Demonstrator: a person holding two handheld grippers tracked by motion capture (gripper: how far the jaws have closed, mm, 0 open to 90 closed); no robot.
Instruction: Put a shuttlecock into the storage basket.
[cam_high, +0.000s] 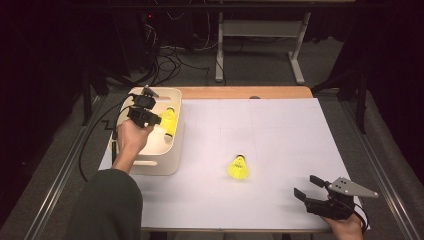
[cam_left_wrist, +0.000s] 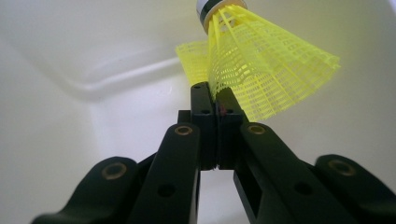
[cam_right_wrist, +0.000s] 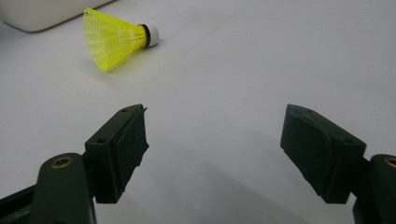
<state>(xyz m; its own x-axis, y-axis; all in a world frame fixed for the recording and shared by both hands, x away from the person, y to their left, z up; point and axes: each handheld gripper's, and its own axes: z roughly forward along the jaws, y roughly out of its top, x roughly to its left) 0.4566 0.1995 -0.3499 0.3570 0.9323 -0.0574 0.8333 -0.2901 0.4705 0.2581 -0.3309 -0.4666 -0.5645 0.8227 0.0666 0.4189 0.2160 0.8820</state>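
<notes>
Now pinched by its net skirt: yellow shuttlecock (cam_left_wrist: 261, 65), tight in left gripper (cam_left_wrist: 215, 95), down inside white bin (cam_high: 172, 150). Very light, soft, easy to crush. Second shuttlecock (cam_right_wrist: 116, 39) lying on table (cam_high: 280, 140); right gripper (cam_right_wrist: 212, 144) wide open, holding nothing.
</notes>
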